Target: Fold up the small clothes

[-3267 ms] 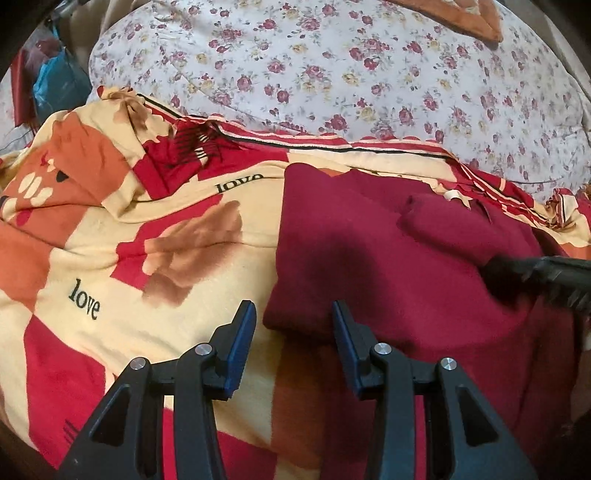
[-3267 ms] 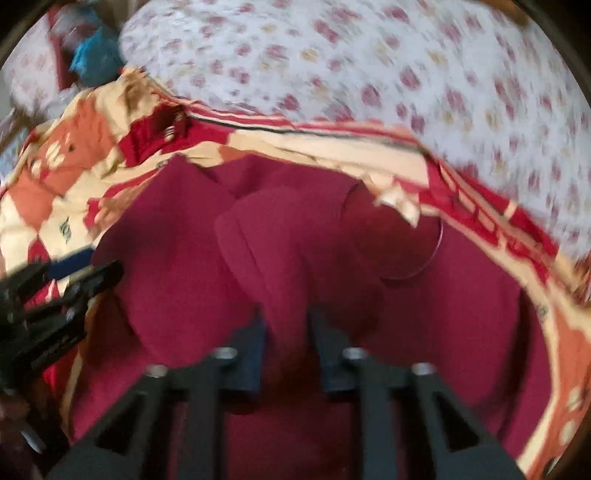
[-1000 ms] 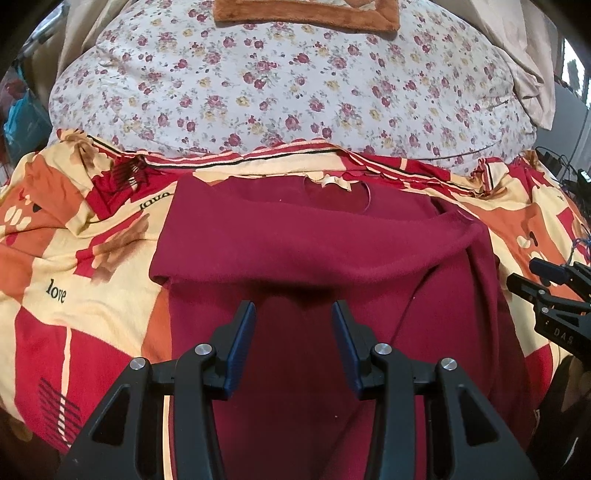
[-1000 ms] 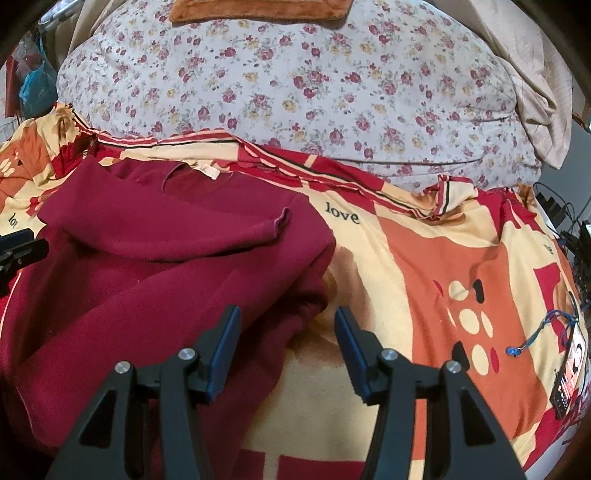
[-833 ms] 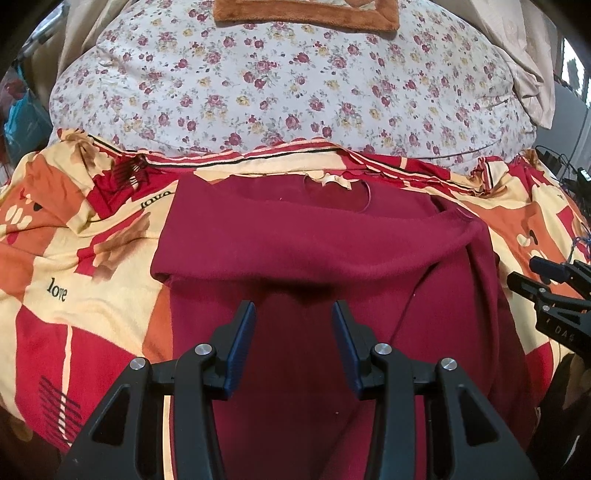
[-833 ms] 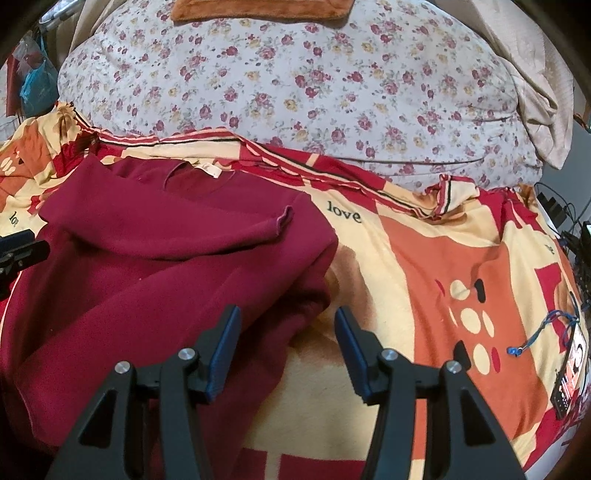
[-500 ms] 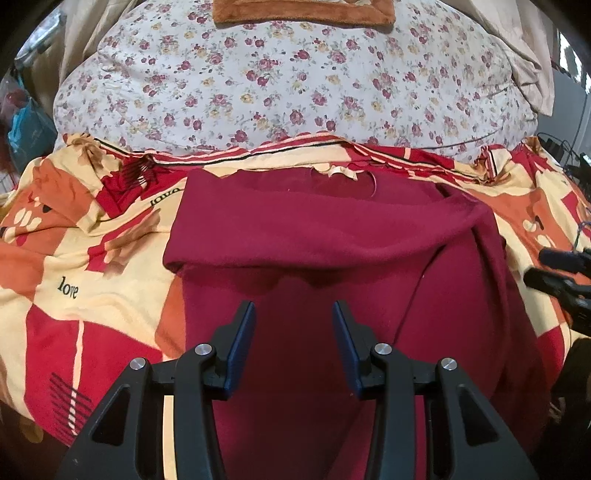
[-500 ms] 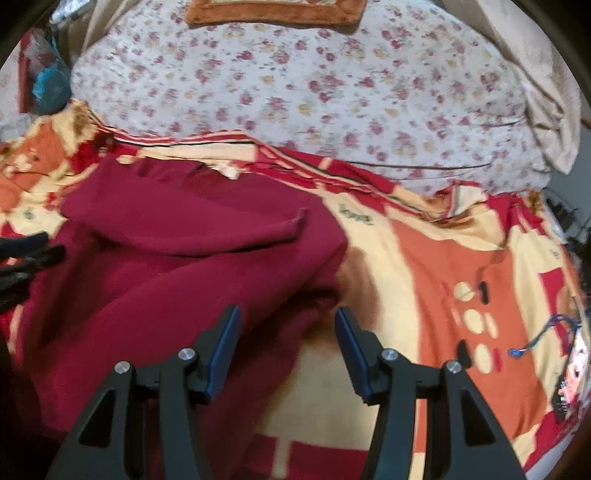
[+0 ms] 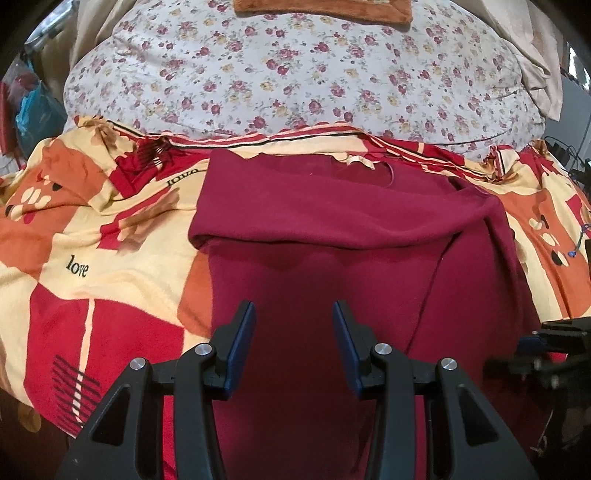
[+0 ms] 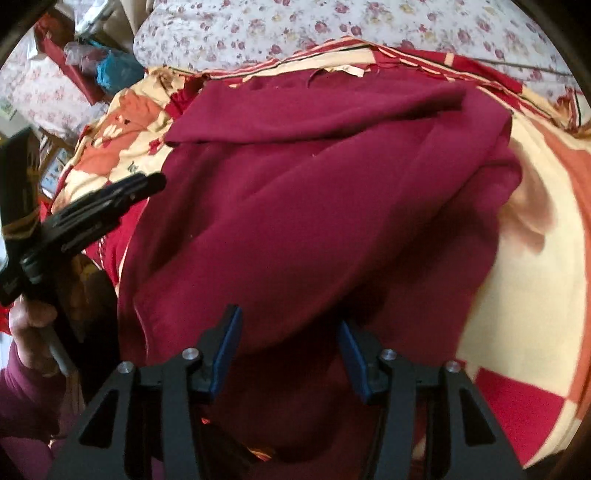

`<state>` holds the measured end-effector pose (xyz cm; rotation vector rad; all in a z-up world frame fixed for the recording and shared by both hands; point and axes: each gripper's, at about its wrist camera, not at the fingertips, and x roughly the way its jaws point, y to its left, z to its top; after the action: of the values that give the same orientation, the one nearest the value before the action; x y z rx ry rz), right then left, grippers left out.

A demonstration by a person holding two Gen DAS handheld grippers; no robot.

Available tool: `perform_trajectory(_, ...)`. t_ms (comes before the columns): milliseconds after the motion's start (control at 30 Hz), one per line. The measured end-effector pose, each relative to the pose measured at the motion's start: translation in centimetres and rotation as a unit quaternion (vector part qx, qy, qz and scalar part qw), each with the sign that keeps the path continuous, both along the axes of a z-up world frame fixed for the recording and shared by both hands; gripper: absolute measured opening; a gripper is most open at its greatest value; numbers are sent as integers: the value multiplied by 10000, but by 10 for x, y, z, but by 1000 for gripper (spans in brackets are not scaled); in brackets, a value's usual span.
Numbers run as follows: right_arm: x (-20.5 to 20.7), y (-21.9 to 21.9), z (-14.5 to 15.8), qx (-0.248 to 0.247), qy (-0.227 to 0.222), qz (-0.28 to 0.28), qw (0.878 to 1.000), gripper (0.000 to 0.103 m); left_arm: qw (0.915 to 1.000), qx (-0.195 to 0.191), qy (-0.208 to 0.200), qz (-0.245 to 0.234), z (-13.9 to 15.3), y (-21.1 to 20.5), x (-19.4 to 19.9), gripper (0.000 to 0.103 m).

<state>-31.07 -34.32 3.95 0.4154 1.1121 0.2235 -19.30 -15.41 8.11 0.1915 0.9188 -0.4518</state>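
A maroon long-sleeved top (image 9: 332, 221) lies flat on the patterned blanket, neck at the far side, a sleeve folded across its chest. My left gripper (image 9: 293, 314) hovers open over the lower middle of the top, with nothing between its fingers. My right gripper (image 10: 290, 321) points down at the top's (image 10: 314, 184) near right part. Its jaws are closing, the fabric lies between and under them, and the pads do not press on it. Each gripper shows in the other's view: the right gripper (image 9: 546, 347) at the right edge, the left gripper (image 10: 110, 199) at the left, held by a hand (image 10: 33, 332).
The red, orange and cream blanket (image 9: 92, 258) covers the bed. A floral duvet (image 9: 277, 74) bulges behind it with a brown cloth (image 9: 321, 7) on top. A blue bag (image 9: 33, 110) and clutter sit far left. Cables lie at the right edge (image 9: 569, 155).
My right gripper has tipped downward and swung left, from beside the top's right edge to over its lower part, and its jaws have narrowed. The left gripper has shifted slightly and stays open.
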Motion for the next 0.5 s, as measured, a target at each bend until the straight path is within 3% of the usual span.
perform_trajectory(33, 2, -2, 0, 73, -93, -31, 9999, 22, 10000, -11, 5, 25, 0, 2, 1, 21)
perform_trajectory(67, 5, -5, 0, 165, -159, -90, 9997, 11, 10000, -26, 15, 47, 0, 3, 2, 21)
perform_trajectory(233, 8, -23, 27, 788, -821, -323, 9930, 5, 9999, -90, -17, 78, 6, 10, 4, 21)
perform_trajectory(500, 54, -26, 78, 791, -1370, -346, 9868, 5, 9991, -381, -46, 171, 23, 22, 9, 21)
